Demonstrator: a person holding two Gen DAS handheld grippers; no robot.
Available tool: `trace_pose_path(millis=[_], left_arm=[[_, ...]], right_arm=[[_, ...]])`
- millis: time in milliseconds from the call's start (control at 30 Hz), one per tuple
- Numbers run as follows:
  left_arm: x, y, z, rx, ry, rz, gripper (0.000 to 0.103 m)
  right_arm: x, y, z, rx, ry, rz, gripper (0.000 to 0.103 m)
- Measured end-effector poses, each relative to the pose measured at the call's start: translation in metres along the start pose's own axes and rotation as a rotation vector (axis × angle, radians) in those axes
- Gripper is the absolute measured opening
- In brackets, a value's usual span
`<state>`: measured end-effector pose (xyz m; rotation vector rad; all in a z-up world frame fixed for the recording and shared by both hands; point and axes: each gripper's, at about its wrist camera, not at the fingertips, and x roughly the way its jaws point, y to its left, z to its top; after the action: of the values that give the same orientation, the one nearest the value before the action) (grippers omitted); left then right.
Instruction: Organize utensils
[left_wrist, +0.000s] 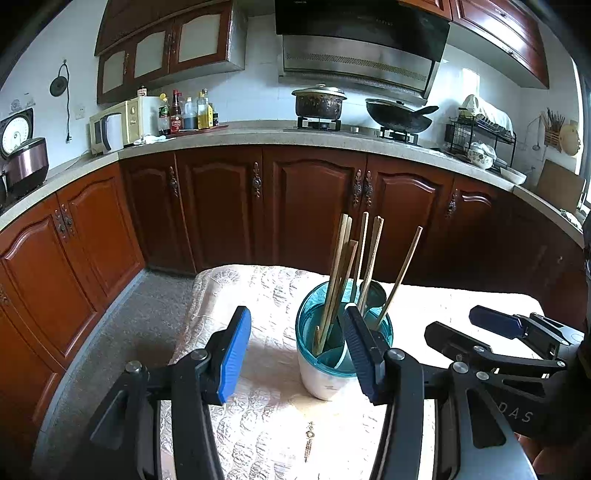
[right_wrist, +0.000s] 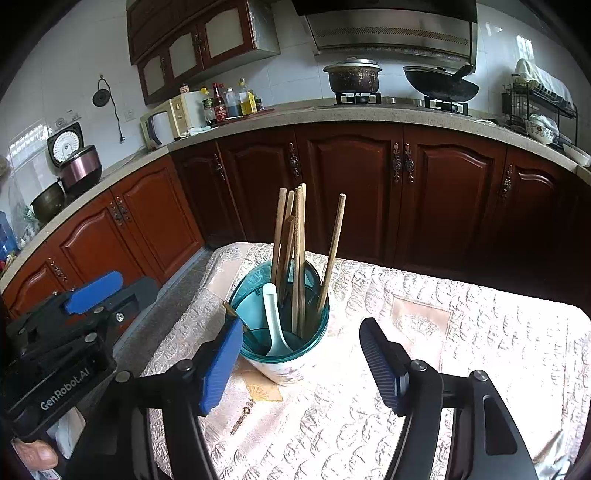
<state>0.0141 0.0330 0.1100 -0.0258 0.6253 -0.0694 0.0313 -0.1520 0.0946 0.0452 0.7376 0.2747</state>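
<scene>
Blue-padded fingers of the left gripper (left_wrist: 295, 350) are being held spread wide with nothing clamped between them; the utensil holder (left_wrist: 325, 373) is being seen just past the right pad, partly overlapped by it, and whether that pad is touching the rim cannot be told. Jaws of the right gripper (right_wrist: 303, 363) are likewise being held apart and empty; its left pad is being seen just beside the holder's rim, its right pad well clear of it. From the left wrist view the right gripper is being seen at the right edge, near the holder but apart from it; from the right wrist view the left gripper is being seen at the far left, with a thumb showing under it.

Wooden chopsticks (right_wrist: 295, 258) are being kept upright in the teal-rimmed holder, most bunched together and one leaning off to the right. A white spoon (right_wrist: 273, 325) is being rested inside, bowl down. The holder is being supported by a table covered with a pale patterned cloth (right_wrist: 461, 350). A small metal trinket (right_wrist: 242, 419) is lying on the cloth near the holder's base.

Beyond the table, dark wooden cabinets (left_wrist: 310, 206) are being seen under a counter carrying a pot (left_wrist: 319, 101) and a wok (left_wrist: 400, 116).
</scene>
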Motion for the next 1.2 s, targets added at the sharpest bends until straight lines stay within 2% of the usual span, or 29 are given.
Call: trace_pose_path(millis=[1200], left_arm=[[0.011,-0.004,-0.007,0.015,0.006,0.041,0.053]], right_arm=[[0.01,0.001,-0.003,0.004,0.034,-0.003,0.071]])
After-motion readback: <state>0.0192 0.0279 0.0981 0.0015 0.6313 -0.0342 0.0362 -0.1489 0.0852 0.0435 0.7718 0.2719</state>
